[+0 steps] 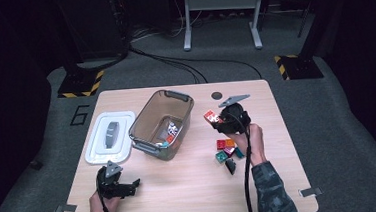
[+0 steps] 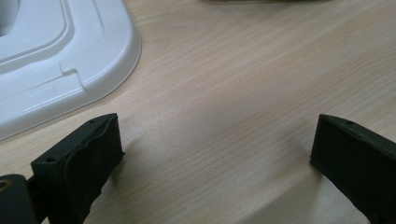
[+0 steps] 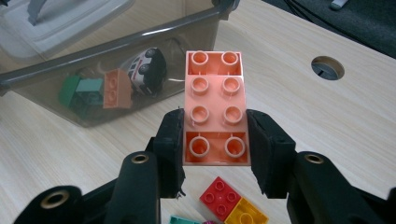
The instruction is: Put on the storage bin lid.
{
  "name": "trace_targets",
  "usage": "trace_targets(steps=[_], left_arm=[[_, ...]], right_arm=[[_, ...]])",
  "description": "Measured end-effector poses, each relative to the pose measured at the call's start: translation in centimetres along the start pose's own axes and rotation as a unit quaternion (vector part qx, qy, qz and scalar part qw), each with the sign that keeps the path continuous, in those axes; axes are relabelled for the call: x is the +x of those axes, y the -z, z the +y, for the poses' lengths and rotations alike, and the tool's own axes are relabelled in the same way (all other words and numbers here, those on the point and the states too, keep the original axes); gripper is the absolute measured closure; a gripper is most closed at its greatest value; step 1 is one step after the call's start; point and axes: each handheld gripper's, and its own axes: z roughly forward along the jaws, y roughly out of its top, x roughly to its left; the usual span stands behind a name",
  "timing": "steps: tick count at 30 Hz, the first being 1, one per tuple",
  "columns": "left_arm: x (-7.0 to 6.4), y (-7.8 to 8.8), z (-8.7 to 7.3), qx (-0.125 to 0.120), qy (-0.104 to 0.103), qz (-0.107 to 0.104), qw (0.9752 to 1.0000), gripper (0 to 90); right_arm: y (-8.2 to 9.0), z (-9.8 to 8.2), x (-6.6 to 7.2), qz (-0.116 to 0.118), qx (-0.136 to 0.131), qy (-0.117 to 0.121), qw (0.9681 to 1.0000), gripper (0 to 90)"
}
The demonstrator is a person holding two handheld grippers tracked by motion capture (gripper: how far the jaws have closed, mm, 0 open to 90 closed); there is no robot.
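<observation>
My right gripper [image 3: 215, 135] is shut on a long salmon-orange studded brick [image 3: 215, 109], held above the table. In the high view that gripper [image 1: 216, 119] hangs just right of the clear grey bin [image 1: 147, 120], the brick [image 1: 210, 116] sticking out toward it. Inside the bin lie a toy car [image 3: 147, 70], a small orange brick [image 3: 116, 88] and green pieces [image 3: 81, 93]. My left gripper [image 2: 215, 154] stands open low over bare wood, nothing between its jaws; in the high view it [image 1: 131, 186] sits near the table's front left.
A white lid [image 1: 109, 136] lies left of the bin, its corner [image 2: 70, 60] close ahead of my left jaws. Several loose bricks [image 1: 226, 151], red, orange, green and teal, lie under my right hand. A round cable hole [image 3: 328, 68] is in the tabletop beyond.
</observation>
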Motion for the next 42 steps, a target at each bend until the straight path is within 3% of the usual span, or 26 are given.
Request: trace_targets(steps=[11,17,36,37,42], left_arm=[[0.0,0.0,0.0,0.000,0.000,0.000,1.0000,1.8],[0.0,0.0,0.0,0.000,0.000,0.000,1.0000,1.8],[0.1,0.1,0.0,0.004,-0.006,-0.001,1.0000,1.8],[0.1,0.0,0.0,0.004,-0.006,-0.001,1.0000,1.8],[0.1,0.1,0.0,0.004,-0.006,-0.001,1.0000,1.8]], right_arm=[[-0.2,1.6,0.2,-0.002,0.000,0.011,0.9999,58.6],[-0.1,2.8,0.6,0.001,-0.004,0.029,0.9996,58.6],[-1.0,7.0,2.6,0.011,-0.005,0.053,0.9985,58.6],[-1.2,7.2,2.6,0.012,-0.009,0.065,0.9978,58.6],[-1.8,8.2,3.2,0.014,0.002,0.079,0.9968,58.6]])
